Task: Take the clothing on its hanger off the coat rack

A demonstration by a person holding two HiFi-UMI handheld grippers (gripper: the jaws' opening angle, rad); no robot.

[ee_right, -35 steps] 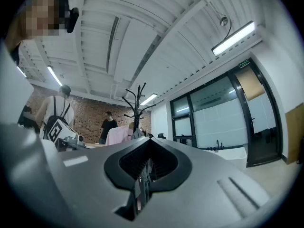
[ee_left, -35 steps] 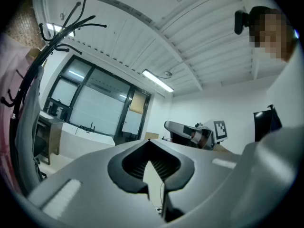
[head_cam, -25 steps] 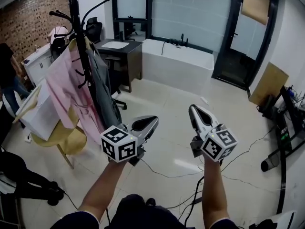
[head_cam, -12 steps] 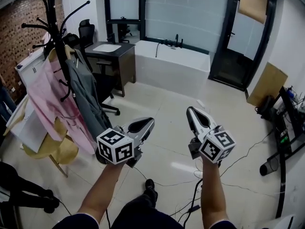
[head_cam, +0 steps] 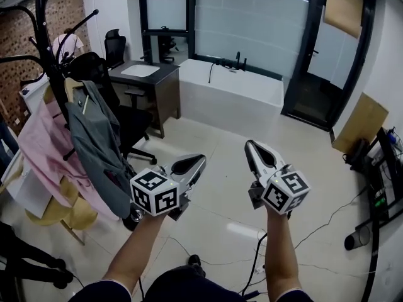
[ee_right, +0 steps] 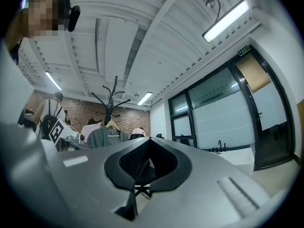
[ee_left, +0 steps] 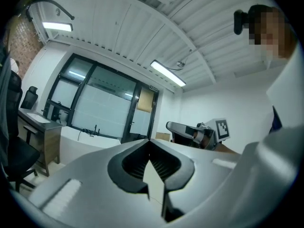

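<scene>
A black coat rack (head_cam: 43, 55) stands at the left of the head view. A grey jacket (head_cam: 94, 146) hangs from it on a wooden hanger (head_cam: 70, 87), and a pink shirt (head_cam: 39, 150) hangs behind the jacket. My left gripper (head_cam: 200, 160) is held low, right of the jacket and apart from it, jaws shut and empty. My right gripper (head_cam: 249, 145) floats further right, also shut and empty. In the right gripper view the rack (ee_right: 113, 99) and the grey jacket (ee_right: 102, 137) show far off past the gripper's shut tips (ee_right: 149, 139). The left gripper (ee_left: 150, 140) points at the windows.
A black office chair (head_cam: 116, 99) and a dark desk (head_cam: 148, 74) stand behind the rack. A white counter (head_cam: 233, 90) runs along the glass wall. A wooden stool (head_cam: 69, 212) sits under the clothes. Cables (head_cam: 315, 222) trail over the tiled floor at right.
The rack and clothes have slid left and lower in the head view, and the grey jacket now faces me more. Both grippers keep their places and stay shut.
</scene>
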